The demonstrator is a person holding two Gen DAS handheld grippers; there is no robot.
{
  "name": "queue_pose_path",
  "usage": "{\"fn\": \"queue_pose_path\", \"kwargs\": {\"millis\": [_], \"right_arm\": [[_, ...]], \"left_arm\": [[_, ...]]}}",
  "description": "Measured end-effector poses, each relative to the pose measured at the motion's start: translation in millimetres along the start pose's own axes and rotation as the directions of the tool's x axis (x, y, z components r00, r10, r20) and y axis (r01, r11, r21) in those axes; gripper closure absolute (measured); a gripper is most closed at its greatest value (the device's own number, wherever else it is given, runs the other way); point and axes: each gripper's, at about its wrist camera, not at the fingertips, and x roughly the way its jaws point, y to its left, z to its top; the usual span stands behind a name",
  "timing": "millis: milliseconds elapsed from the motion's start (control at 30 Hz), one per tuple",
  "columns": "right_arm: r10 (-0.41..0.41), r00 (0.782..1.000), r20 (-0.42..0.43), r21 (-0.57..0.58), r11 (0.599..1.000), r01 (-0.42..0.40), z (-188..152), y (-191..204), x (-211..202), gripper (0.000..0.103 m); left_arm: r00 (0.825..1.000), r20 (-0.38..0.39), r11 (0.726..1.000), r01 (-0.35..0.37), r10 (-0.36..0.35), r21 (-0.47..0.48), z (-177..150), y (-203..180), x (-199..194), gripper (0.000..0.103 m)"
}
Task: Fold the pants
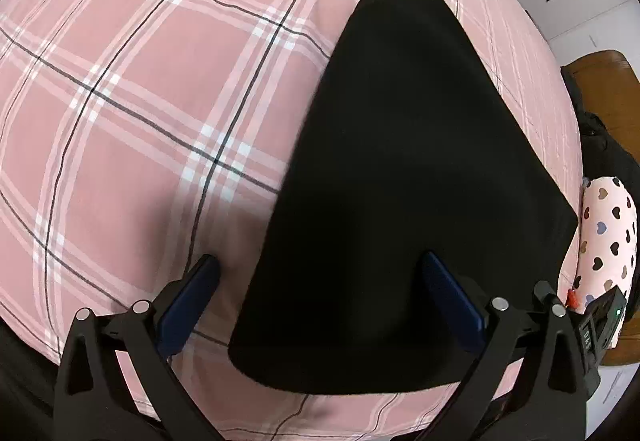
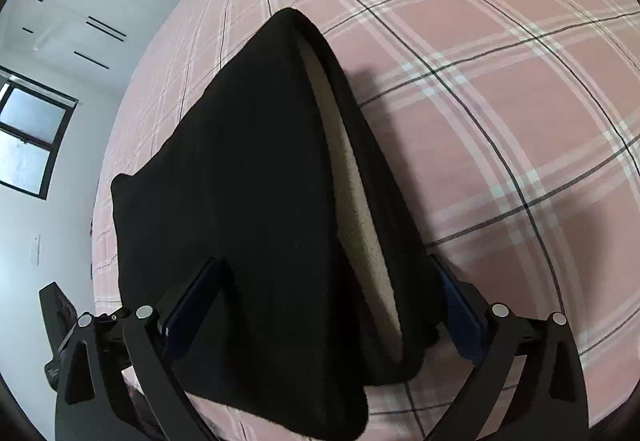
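Pants (image 1: 404,177) lie folded on the plaid bed (image 1: 132,89), cream lining showing at one edge; both the left gripper (image 1: 320,281) and right gripper (image 2: 328,281) have fingers spread wide, gripping nothing. Lift straight off so no layer snags, then square the edges

Both wrist views steeply down, close, sharing pants (image 1: 400,161) on bedspread (image 2: 500,101)
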Motion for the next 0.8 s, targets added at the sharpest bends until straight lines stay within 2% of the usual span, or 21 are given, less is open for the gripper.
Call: {"fn": "queue_pose_path", "kwargs": {"millis": [67, 167, 267, 300, 400, 500, 600, 633, 667, 700, 733, 800], "right_arm": [[0.037, 0.999, 0.022, -0.007, 0.999, -0.036, -3.5, -4.7, -2.3, 0.005], [0.11, 0.993, 0.031, -0.014, 0.994, -0.109, -7.2, -11.4, -3.3, 0.005], [0.183, 0.983, 0.002, -0.005, 0.983, -0.183, -2.7, -18.6, -4.4, 0.005], [0.235, 0.972, -0.006, 0.015, 0.972, -0.235, -0.2, -21.1, -4.6, 0.005], [0.304, 0.952, -0.031, 0.021, 0.953, -0.303, 5.1, -19.1, 0.6, 0.005], [0.254, 0.965, -0.067, -0.026, 0.966, -0.257, 10.4, -5.2, 14.2, 0.005], [0.202, 0.978, -0.058, -0.029, 0.978, -0.204, 15.5, 4.0, 17.2, 0.007], [0.172, 0.984, -0.051, -0.024, 0.985, -0.173, 16.0, 4.7, 16.0, 0.023], [0.168, 0.985, -0.048, -0.011, 0.986, -0.169, 16.1, 3.1, 14.0, 0.035], [0.208, 0.977, -0.055, 0.019, 0.978, -0.208, 16.8, -0.8, 12.1, 0.06], [0.228, 0.972, -0.052, 0.052, 0.973, -0.226, 16.8, -2.6, 7.3, 0.064], [0.206, 0.977, -0.05, 0.014, 0.979, -0.206, 16.0, 6.7, -5.4, 0.067]], "left_arm": [[0.999, 0.012, 0.999, 0.035, -0.035, 0.029, 1.9, -1.2, -3.3, 0.005], [0.99, 0.03, 0.985, 0.136, -0.14, 0.105, 0.1, -5.5, -10.4, 0.005], [0.99, 0.012, 0.982, 0.134, -0.137, 0.134, 1.0, -7.4, -1.0, 0.005], [0.99, 0.015, 0.982, 0.135, -0.138, 0.133, 3.7, -7.7, 0.5, 0.005], [0.988, 0.023, 0.983, 0.151, -0.154, 0.105, 10.1, -9.6, 1.0, 0.005], [0.98, 0.025, 0.976, 0.195, -0.199, 0.095, 14.2, -13.0, 4.9, 0.005], [0.987, 0.007, 0.981, 0.16, -0.162, 0.106, 18.7, -26.2, 14.7, 0.005], [0.99, 0.005, 0.984, 0.142, -0.143, 0.106, 20.4, -31.2, 16.6, 0.006], [0.992, 0.004, 0.986, 0.128, -0.129, 0.108, 21.4, -34.4, 15.5, 0.014], [0.991, 0.0, 0.985, 0.13, -0.131, 0.111, 21.1, -41.3, 14.5, 0.028], [0.986, -0.017, 0.979, 0.166, -0.165, 0.116, 20.8, -43.7, 10.7, 0.039], [0.986, -0.02, 0.977, 0.165, -0.164, 0.132, 19.0, -46.2, -0.7, 0.062]]}}
